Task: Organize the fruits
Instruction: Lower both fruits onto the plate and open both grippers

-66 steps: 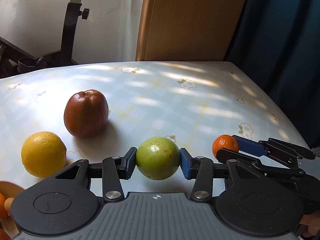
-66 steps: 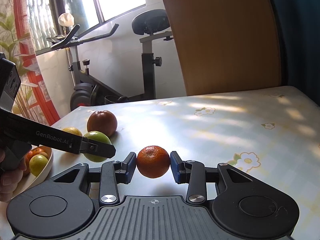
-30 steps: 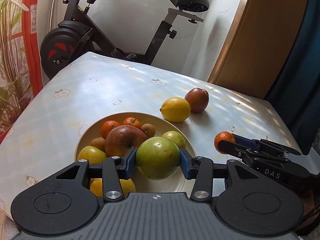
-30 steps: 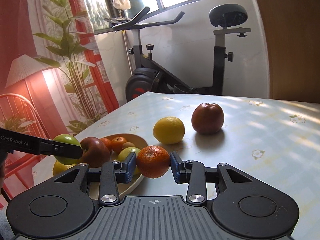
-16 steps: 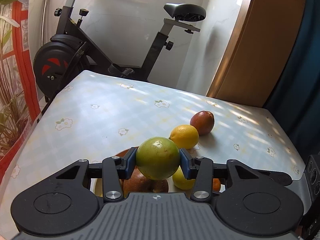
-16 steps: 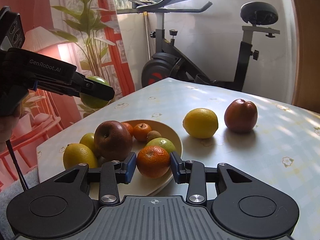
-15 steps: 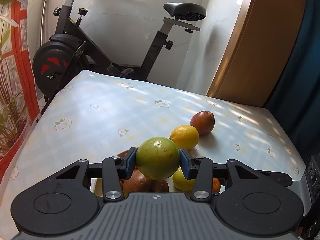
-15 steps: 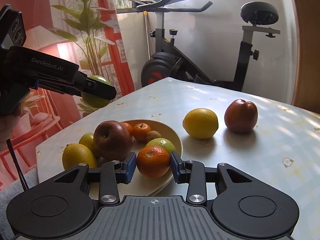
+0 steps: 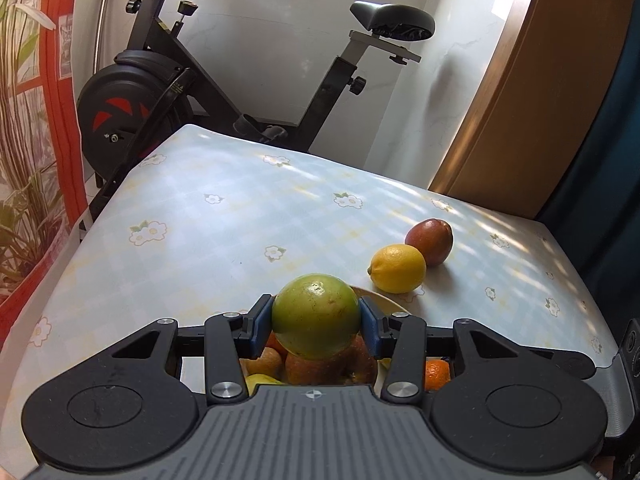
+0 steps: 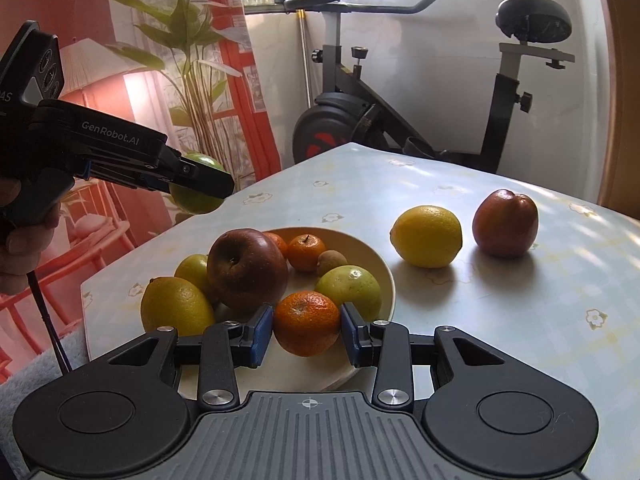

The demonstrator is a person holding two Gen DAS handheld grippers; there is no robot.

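Right now my left gripper [image 9: 316, 326] is squeezed shut on a green apple [image 9: 315, 316], with a blue pad pressed on each side of it; from the right wrist camera I see that same apple [image 10: 196, 196] held up in the air, above the near left corner of the table and higher than the fruit plate [image 10: 384, 276]; my right gripper [image 10: 307, 334] is pinched on a small mandarin [image 10: 306, 323], and its blue pads touch both sides of the fruit; the mandarin sits low over the front part of the plate, but I cannot tell if it rests on the plate or hangs just above it; on the plate I see a big dark red apple [image 10: 247, 268], a yellow-green lemon [image 10: 176, 306] at the left edge, a green fruit [image 10: 348, 286] just behind the mandarin, two little oranges [image 10: 306, 252] and a small brown fruit [image 10: 331, 261] at the back; out on the flowered tablecloth [image 9: 224, 216] lie a yellow lemon [image 10: 427, 235] and a reddish-brown apple [image 10: 505, 222], close beside each other and to the right of the plate; a black exercise bike [image 10: 400, 120] stands behind the table.
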